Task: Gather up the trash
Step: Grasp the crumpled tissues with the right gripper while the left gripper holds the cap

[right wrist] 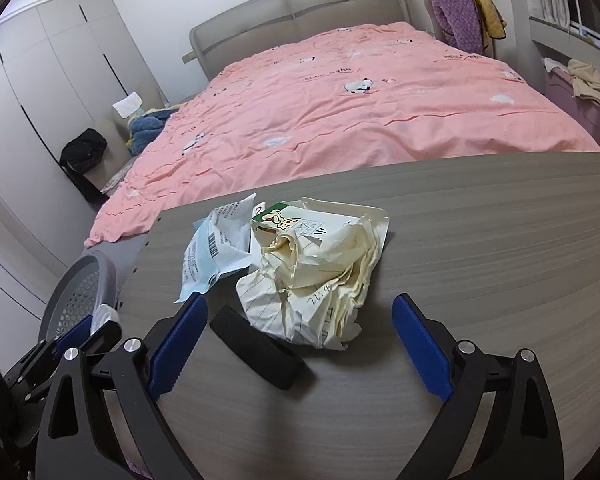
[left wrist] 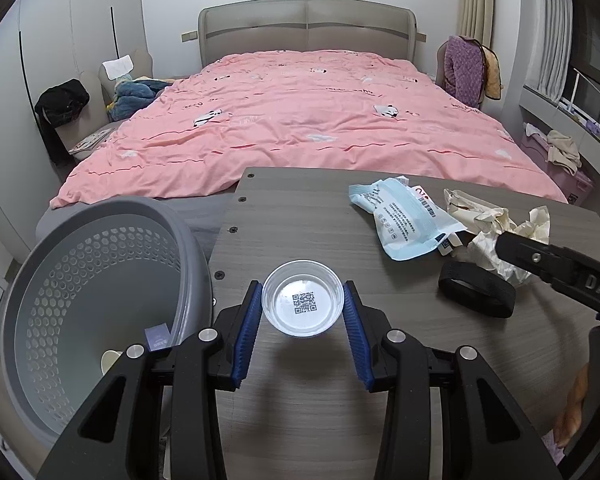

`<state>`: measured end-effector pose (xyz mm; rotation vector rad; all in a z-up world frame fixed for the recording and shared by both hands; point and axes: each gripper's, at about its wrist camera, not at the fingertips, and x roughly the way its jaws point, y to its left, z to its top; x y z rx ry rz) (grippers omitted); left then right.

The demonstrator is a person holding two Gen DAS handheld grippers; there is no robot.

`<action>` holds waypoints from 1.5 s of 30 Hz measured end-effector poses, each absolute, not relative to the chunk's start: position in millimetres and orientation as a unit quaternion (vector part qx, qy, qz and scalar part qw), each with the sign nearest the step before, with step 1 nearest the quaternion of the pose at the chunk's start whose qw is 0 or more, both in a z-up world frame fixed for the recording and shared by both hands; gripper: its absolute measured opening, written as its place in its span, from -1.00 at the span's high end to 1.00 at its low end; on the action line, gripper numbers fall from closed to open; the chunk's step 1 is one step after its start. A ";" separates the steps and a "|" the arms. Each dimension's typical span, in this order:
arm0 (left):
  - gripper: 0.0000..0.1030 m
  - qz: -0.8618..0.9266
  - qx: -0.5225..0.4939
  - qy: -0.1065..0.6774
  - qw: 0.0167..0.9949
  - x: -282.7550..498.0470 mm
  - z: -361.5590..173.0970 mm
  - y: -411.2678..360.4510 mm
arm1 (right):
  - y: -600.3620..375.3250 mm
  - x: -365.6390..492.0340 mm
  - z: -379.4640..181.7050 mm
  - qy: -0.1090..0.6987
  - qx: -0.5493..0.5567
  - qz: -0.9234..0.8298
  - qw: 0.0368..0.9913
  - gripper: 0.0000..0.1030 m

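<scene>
The left gripper (left wrist: 303,309) holds the clear plastic cup (left wrist: 302,303) clamped between its fingers, above the counter (left wrist: 308,408) just beside the grey bin (left wrist: 96,304). It should travel over the rim before letting go. The right gripper (right wrist: 298,344) has its fingers wide apart around the crumpled paper (right wrist: 320,280).

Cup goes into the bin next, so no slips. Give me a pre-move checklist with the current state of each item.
1. Left gripper around the clear plastic cup: ok, blue pads sit at both sides of the rim.
2. Grip firm enough to lift: cannot tell.
3. Grey basket mouth open and beside the table: ok.
4. Cup empty: ok, only a QR label shows at the bottom.
5. Right gripper out of the left's path: ok, it is open, facing the crumpled paper.
6. Black band clear of the right fingers: not ok, it lies between them.
</scene>
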<state>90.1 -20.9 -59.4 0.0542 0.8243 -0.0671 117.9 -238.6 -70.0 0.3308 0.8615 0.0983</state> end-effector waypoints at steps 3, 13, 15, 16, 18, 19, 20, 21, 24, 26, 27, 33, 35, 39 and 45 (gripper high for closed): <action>0.23 -0.030 0.022 0.402 0.915 90.5 -61.1 -19.0 | -235.4 124.0 -74.1 0.422 0.159 0.037 0.892 -0.78; 0.23 -0.028 0.013 0.409 0.912 94.0 -65.5 -9.7 | -222.3 136.6 -84.4 0.438 0.130 0.010 0.889 -0.45; 0.23 -0.027 0.012 0.408 0.912 93.7 -66.1 -9.9 | -222.2 136.6 -86.1 0.443 0.130 0.015 0.887 -0.29; 0.23 -0.027 0.011 0.408 0.912 94.0 -66.0 -9.0 | -222.1 135.5 -86.0 0.442 0.131 0.016 0.887 -0.27; 0.23 -0.027 0.010 0.408 0.913 93.6 -64.9 -8.2 | -222.6 132.1 -84.3 0.438 0.131 0.018 0.889 -0.22; 0.23 -0.027 0.009 0.407 0.913 93.1 -64.1 -7.9 | -222.7 130.2 -83.2 0.437 0.131 0.019 0.890 -0.21; 0.23 -0.027 0.009 0.406 0.913 92.4 -63.3 -8.2 | -222.8 128.5 -82.4 0.436 0.131 0.020 0.890 -0.21; 0.23 -0.027 0.009 0.405 0.914 91.5 -62.6 -8.1 | -223.6 126.3 -81.2 0.434 0.131 0.022 0.891 -0.21; 0.23 -0.028 0.009 0.402 0.915 88.1 -59.3 -7.7 | -225.8 120.6 -77.4 0.430 0.132 0.022 0.893 -0.20; 0.23 -0.028 0.009 0.399 0.917 84.9 -56.0 -8.0 | -227.9 115.6 -74.8 0.427 0.132 0.019 0.894 -0.20; 0.23 -0.029 0.010 0.397 0.917 83.8 -54.2 -7.7 | -228.8 114.0 -73.8 0.426 0.131 0.018 0.895 -0.20; 0.23 -0.032 0.009 0.388 0.921 72.5 -44.1 -7.4 | -247.0 94.9 -65.7 0.415 0.139 0.004 0.899 -0.20; 0.23 -0.032 0.010 0.384 0.923 68.1 -40.8 -7.9 | -251.5 87.1 -62.6 0.412 0.136 -0.001 0.901 -0.20; 0.23 -0.031 0.010 0.378 0.925 61.1 -35.4 -4.7 | -256.0 66.3 -59.9 0.416 0.129 0.001 0.900 -0.20; 0.23 -0.031 0.009 0.372 0.928 54.4 -29.4 4.7 | -235.5 42.1 -46.7 0.408 0.101 0.026 0.907 -0.20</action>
